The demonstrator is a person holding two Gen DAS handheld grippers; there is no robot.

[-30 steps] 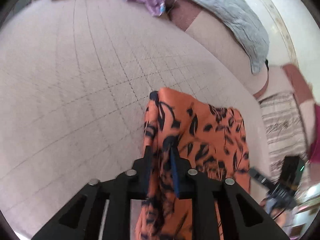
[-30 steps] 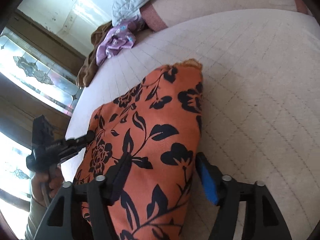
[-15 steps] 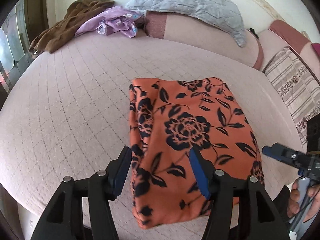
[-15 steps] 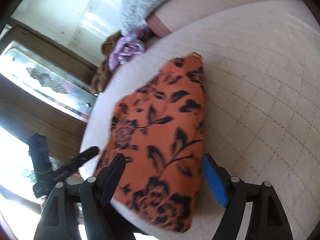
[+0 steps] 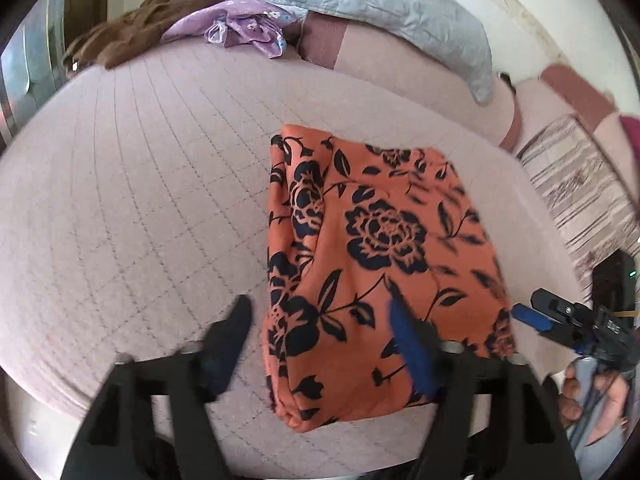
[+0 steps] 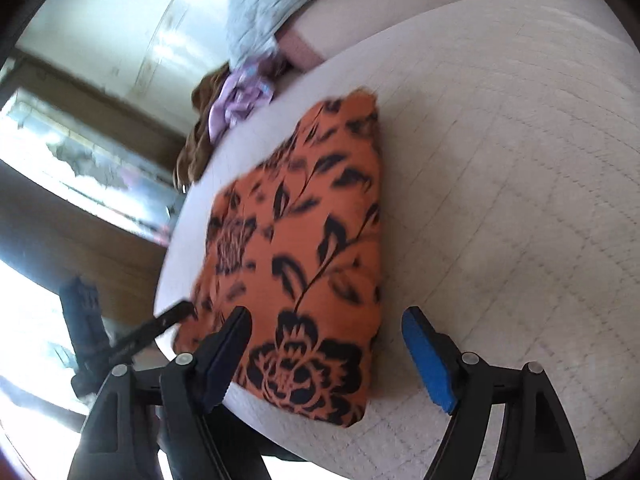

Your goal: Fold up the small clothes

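With both the left gripper [image 5: 320,320] and right gripper [image 6: 328,332] spread wide and holding nothing, the folded orange floral garment [image 5: 380,264] lay mid-frame near the quilted bed's [image 5: 140,200] lower edge, where a careless nudge could probably tip it off or unfold it.

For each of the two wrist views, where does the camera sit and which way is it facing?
Left wrist: behind the open left gripper, facing the folded orange floral cloth on the quilted bed; right gripper at right.
Right wrist: behind the open right gripper, tilted, facing that cloth; left gripper at left.
Shared: cloth, bed, purple garment.
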